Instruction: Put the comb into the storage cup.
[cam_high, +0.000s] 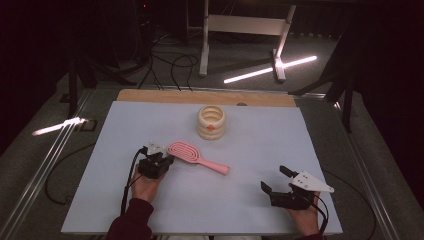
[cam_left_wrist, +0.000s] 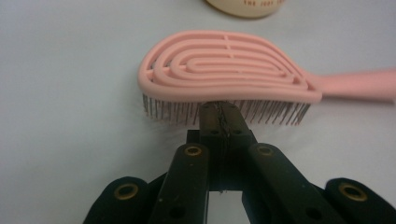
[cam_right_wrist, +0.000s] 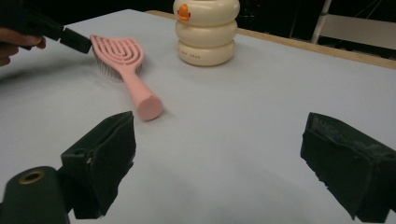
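A pink hairbrush (cam_high: 192, 155) lies bristles-down on the pale board (cam_high: 100, 200), its handle pointing right toward the middle. My left gripper (cam_high: 167, 160) is shut, and its tips reach the brush's left side. In the left gripper view the closed jaws (cam_left_wrist: 222, 114) meet the bristles under the brush head (cam_left_wrist: 224, 65), with nothing between them. My right gripper (cam_high: 274, 178) rests near the front right of the board, open and holding nothing. In the right gripper view its jaws (cam_right_wrist: 224, 158) stand wide apart, with the brush (cam_right_wrist: 126, 65) and the left gripper (cam_right_wrist: 77, 39) farther off.
A cream container made of stacked rings (cam_high: 211, 121) with an orange mark stands behind the brush, also seen in the right gripper view (cam_right_wrist: 205, 30). A wooden strip (cam_high: 205, 96) edges the board's far side. Cables trail off the left edge.
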